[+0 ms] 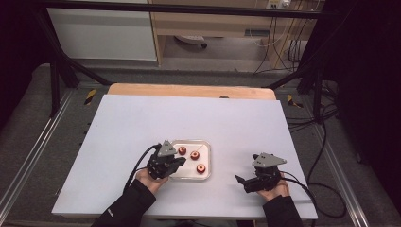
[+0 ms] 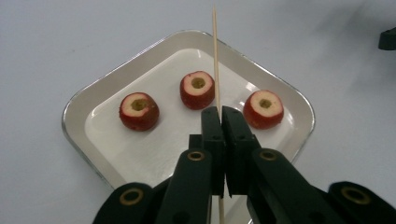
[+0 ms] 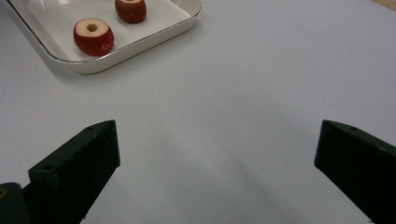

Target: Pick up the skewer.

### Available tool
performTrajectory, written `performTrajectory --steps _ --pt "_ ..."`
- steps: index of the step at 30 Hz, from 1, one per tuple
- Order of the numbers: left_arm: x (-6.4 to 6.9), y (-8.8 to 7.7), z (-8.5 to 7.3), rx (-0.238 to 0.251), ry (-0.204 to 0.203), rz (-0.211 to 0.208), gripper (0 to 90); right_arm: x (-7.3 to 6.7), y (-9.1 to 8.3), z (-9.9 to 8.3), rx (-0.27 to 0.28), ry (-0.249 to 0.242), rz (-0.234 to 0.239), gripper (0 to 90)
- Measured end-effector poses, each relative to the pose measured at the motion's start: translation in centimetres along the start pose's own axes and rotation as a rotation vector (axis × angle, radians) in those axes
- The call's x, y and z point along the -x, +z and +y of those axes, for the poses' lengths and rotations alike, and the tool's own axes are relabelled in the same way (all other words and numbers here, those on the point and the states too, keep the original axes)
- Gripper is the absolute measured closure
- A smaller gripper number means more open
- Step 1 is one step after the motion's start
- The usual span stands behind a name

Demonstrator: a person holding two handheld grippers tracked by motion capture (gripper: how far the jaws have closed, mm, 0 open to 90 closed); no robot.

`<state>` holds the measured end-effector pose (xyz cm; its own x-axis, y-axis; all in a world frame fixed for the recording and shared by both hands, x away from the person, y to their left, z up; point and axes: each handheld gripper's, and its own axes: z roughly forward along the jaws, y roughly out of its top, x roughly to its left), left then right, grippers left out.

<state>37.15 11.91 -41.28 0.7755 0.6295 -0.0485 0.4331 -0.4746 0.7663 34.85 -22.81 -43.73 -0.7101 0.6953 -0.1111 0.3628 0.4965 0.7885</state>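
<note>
— three red fruit pieces (image 2: 198,89) sit in the white tray (image 2: 79,109)?
— yes, spread apart. the left gripper view shows the left gripper (image 2: 221,116) clamped on a thin wooden skewer (image 2: 215,56) above them.
— and the right gripper (image 3: 217,144)?
— jaws wide apart, nothing between, over bare table (image 1: 246,123) right of the tray.
— room?
— plenty beyond the tray.

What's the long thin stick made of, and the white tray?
The stick looks like pale, matte wood or bamboo, like a skewer. The tray seems to be glossy white enamel or ceramic with a shiny silvery rim; I can't tell which.
</note>
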Motion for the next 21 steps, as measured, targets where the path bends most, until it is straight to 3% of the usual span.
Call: performTrajectory --steps 9,14,16,21 --pt "1.1 0.3 1.2 -0.044 0.066 -0.03 88.2 -1.3 0.5 1.3 -0.055 -0.113 -0.013 1.0" --pt "1.9 0.7 2.2 -0.066 0.101 -0.051 88.2 -1.9 0.6 2.2 -0.059 -0.166 -0.002 2.1" --pt "2.6 1.1 2.8 -0.077 0.131 -0.064 88.2 -2.2 0.6 2.5 -0.057 -0.182 0.004 3.0" --pt "3.6 2.1 3.5 -0.102 0.157 -0.084 88.2 -2.7 0.6 3.2 -0.078 -0.247 -0.006 4.2"
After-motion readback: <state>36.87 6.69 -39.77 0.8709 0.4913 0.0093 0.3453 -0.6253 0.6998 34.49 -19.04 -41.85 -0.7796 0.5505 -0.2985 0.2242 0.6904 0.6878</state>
